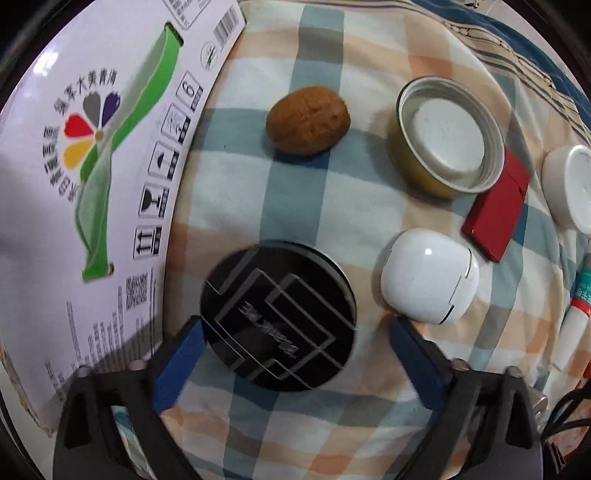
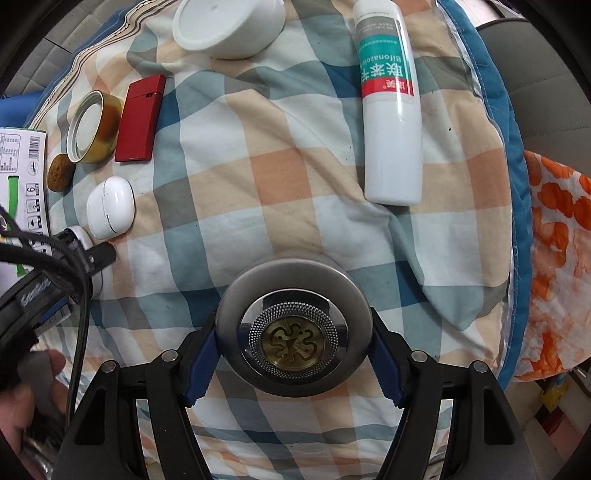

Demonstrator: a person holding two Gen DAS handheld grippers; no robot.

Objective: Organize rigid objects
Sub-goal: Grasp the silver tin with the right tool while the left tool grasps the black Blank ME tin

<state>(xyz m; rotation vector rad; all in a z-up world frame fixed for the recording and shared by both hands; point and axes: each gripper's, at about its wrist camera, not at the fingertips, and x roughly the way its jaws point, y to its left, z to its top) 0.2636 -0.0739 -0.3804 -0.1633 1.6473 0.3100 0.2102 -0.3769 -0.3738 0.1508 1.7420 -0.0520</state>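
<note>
In the left wrist view a black round disc with a silver line pattern lies on the checked cloth. My left gripper stands open around it, pointing down. Its left blue pad is at the disc's rim, and a gap shows at the right pad. In the right wrist view my right gripper is shut on a grey round metal tin with a brass emblem. Both pads press its sides.
A walnut, a gold-sided tin, a red flat case and a white earbud case lie beyond the disc. A printed cardboard box borders the left. A white bowl and a white bottle lie farther off. A hand shows at lower left.
</note>
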